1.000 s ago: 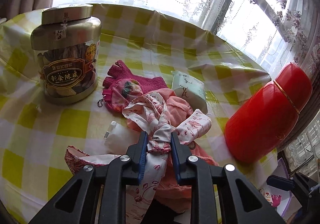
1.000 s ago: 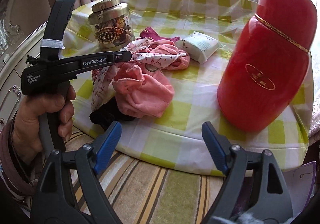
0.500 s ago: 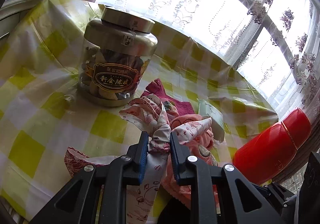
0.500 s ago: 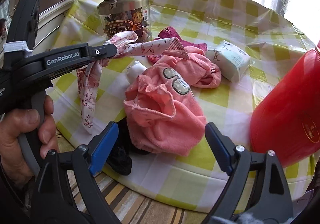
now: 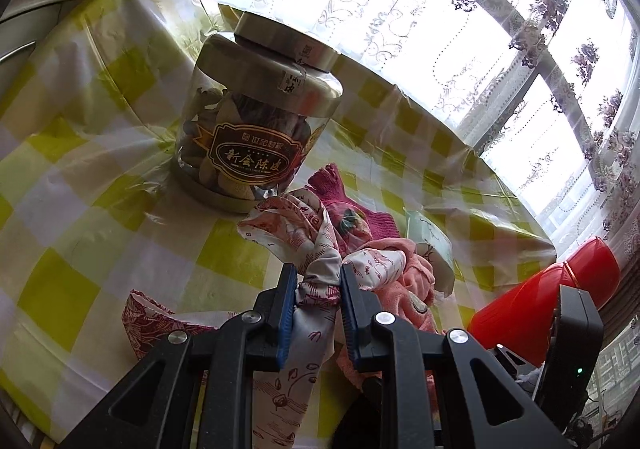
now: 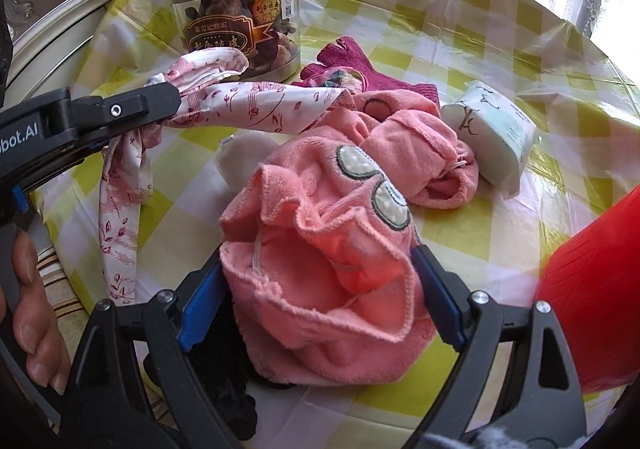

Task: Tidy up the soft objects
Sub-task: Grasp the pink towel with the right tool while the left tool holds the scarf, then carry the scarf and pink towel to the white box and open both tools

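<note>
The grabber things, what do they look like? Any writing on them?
Both are black plastic with speckled, triangle-shaped frames, silver screws and blue pads inside the fingers. The left gripper has white letters ending "bot.AI" on its side. The right gripper looks the same, with no writing showing. No sleeve is visible.

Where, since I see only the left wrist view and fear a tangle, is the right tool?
Observer: The right tool is at the near table edge, jaws wide open on either side of the pink towel.
Operator: Anything under that towel?
Observer: A black cloth lies beneath it, at the table's edge.
Operator: And what I'm holding?
Observer: The scarf runs from the left tool across to the towel; its other end dangles free below the tool.
</note>
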A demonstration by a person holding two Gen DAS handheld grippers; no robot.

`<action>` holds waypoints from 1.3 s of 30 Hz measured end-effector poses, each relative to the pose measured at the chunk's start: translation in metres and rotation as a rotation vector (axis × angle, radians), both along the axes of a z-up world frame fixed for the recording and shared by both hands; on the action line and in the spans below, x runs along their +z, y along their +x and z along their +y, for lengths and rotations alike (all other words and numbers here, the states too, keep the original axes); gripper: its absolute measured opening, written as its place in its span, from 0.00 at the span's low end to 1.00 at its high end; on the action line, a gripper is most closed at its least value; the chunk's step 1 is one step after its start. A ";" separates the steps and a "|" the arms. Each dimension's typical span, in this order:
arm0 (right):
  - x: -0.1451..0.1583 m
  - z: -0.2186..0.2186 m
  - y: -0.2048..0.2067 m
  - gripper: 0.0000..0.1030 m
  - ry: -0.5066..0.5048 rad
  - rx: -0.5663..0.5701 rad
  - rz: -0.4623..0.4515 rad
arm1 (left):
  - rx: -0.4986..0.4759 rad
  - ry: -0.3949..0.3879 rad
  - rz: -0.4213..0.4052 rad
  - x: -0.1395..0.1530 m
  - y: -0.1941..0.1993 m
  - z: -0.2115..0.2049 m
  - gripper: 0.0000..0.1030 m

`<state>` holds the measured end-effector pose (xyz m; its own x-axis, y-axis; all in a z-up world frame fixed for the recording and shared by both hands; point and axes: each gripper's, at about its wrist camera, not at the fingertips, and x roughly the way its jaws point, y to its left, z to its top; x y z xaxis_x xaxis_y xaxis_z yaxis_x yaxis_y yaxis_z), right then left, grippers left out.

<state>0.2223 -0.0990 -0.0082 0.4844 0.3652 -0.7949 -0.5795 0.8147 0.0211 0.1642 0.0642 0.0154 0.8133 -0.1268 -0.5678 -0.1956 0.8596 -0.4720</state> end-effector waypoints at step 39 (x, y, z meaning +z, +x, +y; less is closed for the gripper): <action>0.041 -0.100 -0.047 0.21 0.174 -0.305 -0.150 | -0.105 0.224 -0.097 0.028 -0.029 -0.070 0.22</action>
